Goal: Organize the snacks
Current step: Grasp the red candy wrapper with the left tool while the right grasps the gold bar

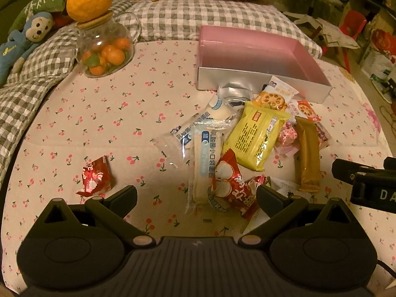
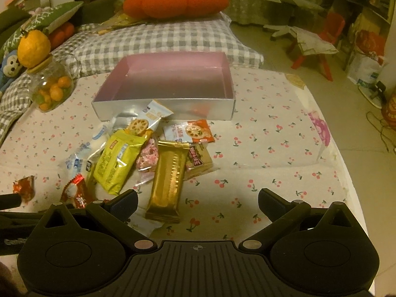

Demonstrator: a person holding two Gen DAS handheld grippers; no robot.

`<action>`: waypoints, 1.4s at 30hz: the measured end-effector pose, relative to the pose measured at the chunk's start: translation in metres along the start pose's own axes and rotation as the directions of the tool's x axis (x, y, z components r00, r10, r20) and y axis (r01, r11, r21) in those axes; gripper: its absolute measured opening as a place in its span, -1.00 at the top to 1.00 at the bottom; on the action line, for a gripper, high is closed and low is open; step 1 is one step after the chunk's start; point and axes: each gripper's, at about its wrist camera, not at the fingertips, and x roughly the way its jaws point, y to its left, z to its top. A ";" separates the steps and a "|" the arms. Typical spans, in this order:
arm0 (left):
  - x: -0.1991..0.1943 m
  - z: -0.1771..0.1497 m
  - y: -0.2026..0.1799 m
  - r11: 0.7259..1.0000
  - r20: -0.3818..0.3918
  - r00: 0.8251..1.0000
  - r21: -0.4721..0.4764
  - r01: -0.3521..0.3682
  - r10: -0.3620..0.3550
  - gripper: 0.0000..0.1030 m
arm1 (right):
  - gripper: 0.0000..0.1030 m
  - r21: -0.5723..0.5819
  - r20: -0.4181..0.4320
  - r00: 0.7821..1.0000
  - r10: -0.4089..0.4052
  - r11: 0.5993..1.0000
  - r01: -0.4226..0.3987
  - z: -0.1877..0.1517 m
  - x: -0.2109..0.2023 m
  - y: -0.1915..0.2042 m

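While both tools gape with nothing gripped, the left tool hovers over a red snack packet, the right tool near a gold bar; the pink box lies beyond the snack pile.

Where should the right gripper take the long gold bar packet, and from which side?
Grip the gold bar packet across its narrow width, near the crimped end closest to the open right gripper, coming from above. It lies flat, lengthwise toward the gripper, and that end looks clear of the other packets.

The other gripper shows the white letters "DA"; wrapper print is unreadable.
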 end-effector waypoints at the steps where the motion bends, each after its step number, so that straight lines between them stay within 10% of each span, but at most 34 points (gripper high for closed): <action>1: 0.000 0.001 0.002 1.000 -0.003 1.000 0.000 0.005 -0.005 -0.99 | -1.00 -0.001 -0.005 1.000 0.005 1.000 -0.005 0.000 0.001 -0.001; 16: 0.006 0.031 0.051 0.998 -0.023 0.998 0.027 -0.059 0.059 -0.99 | -1.00 -0.019 -0.056 0.991 0.125 0.992 -0.127 0.027 0.007 -0.010; 27: 0.039 0.038 0.083 0.980 -0.142 0.984 0.153 0.128 -0.107 -0.96 | -1.00 -0.025 -0.208 0.950 0.233 0.970 -0.244 0.032 0.041 -0.006; 42: 0.059 0.031 0.143 0.993 -0.199 0.977 -0.103 0.060 -0.080 -0.76 | -0.97 0.025 -0.217 0.946 0.240 0.970 -0.240 0.028 0.066 -0.006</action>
